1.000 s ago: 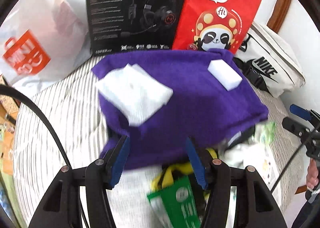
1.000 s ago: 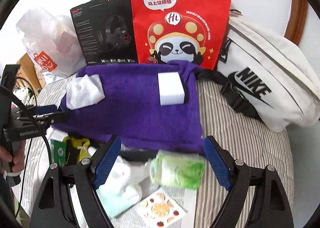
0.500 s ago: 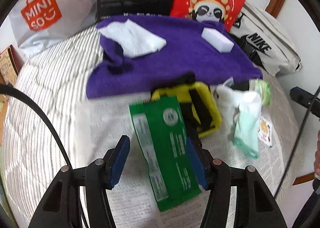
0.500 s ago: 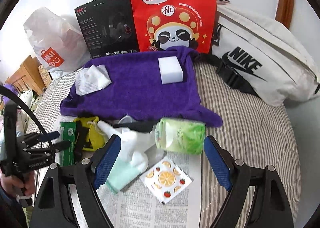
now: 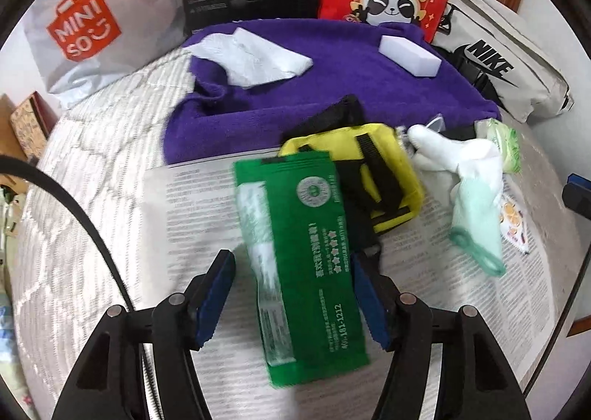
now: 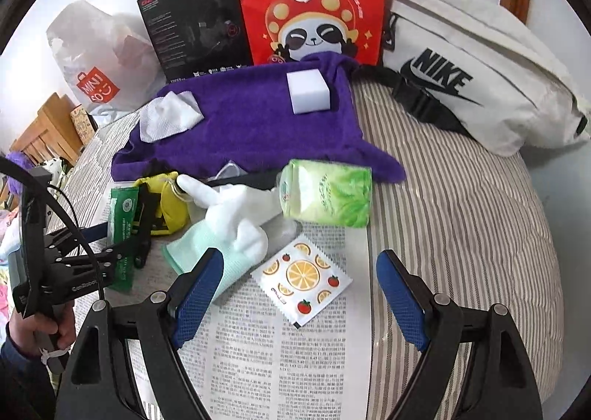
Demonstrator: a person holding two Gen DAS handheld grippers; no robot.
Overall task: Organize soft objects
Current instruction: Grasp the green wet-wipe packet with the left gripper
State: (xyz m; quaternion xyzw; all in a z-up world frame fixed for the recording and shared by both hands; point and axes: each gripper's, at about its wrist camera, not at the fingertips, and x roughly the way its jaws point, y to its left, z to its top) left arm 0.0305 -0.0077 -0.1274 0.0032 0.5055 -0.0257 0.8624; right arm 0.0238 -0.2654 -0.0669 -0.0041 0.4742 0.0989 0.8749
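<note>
A bed with a striped cover (image 6: 461,220) holds a spread newspaper (image 5: 199,213) and a clutter of soft things.

A flat green packet (image 5: 306,257) lies on the newspaper with its long axis running away from the left wrist camera, tilted a little to the left at the far end. Its near half sits between the fingers of the left tool (image 5: 291,294), whose jaws stand wide apart. The right finger looks to be at the packet's edge; the left finger is clear of it.

Just beyond the packet is a yellow pouch with black straps (image 5: 384,180), partly under the packet's far end. To the right lies a white and mint glove (image 5: 469,183), then a green tissue pack (image 6: 327,193).

The right tool (image 6: 295,291) is also wide open and holds nothing. Between its fingers lies a small sachet printed with oranges (image 6: 301,281); the glove's cuff is beside its left finger.

Farther back, a purple towel (image 6: 251,124) carries a white sponge block (image 6: 308,91) and a white wipe (image 6: 168,117).
</note>
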